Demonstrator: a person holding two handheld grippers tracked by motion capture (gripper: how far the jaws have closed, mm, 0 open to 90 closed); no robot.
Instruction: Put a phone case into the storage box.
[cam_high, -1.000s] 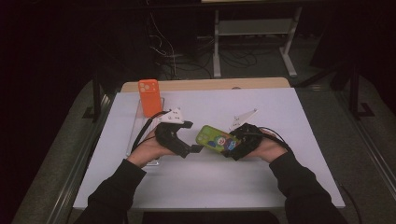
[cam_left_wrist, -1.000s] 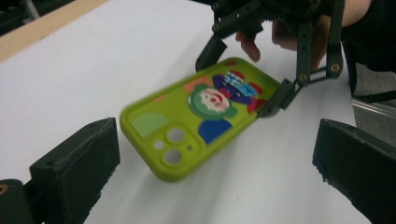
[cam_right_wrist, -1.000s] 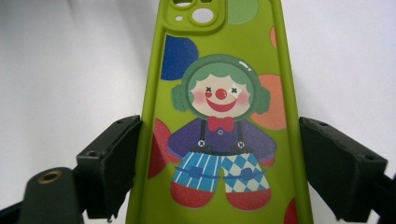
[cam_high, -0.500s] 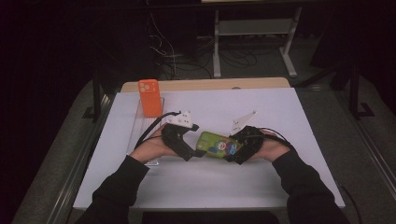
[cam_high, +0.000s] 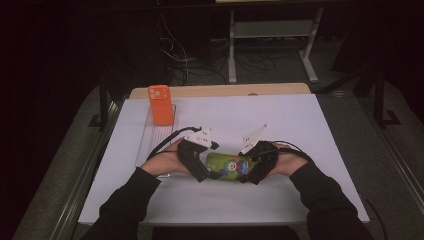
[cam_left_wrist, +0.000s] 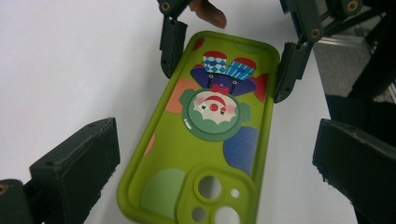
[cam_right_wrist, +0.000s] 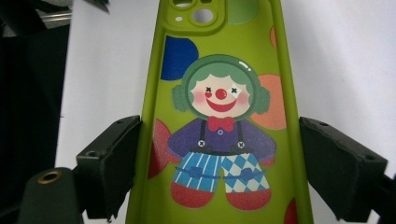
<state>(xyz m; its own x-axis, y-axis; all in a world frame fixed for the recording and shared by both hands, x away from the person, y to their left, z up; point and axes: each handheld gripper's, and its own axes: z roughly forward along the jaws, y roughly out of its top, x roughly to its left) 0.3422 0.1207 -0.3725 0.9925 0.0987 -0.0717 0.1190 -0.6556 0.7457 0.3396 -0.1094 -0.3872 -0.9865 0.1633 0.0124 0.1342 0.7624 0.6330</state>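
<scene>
We have the green phone case (cam_high: 229, 166) lying flat on the white table (cam_high: 300, 130), picture side up, between our two hands near the front edge. The right gripper (cam_right_wrist: 219, 172) straddles the clown's-feet end: its jaws stand at the case's two long edges, the left one touching or nearly so, the right one with a thin gap, so we judge it not yet clamped. The left gripper (cam_left_wrist: 215, 154) comes in from the camera-hole end with its jaws spread wide, well clear of both edges.

To do this well, we centre the case between the right jaws first, then close until both pads press the rims evenly; a lopsided squeeze would twist the soft shell. The left jaws should slide further along the case before closing, so they catch the straight sides and not the rounded corner. We keep both grippers level with the table, so the case lifts without bending. The orange phone (cam_high: 160, 104) stands well apart in its clear stand (cam_high: 150, 140), out of our way.
</scene>
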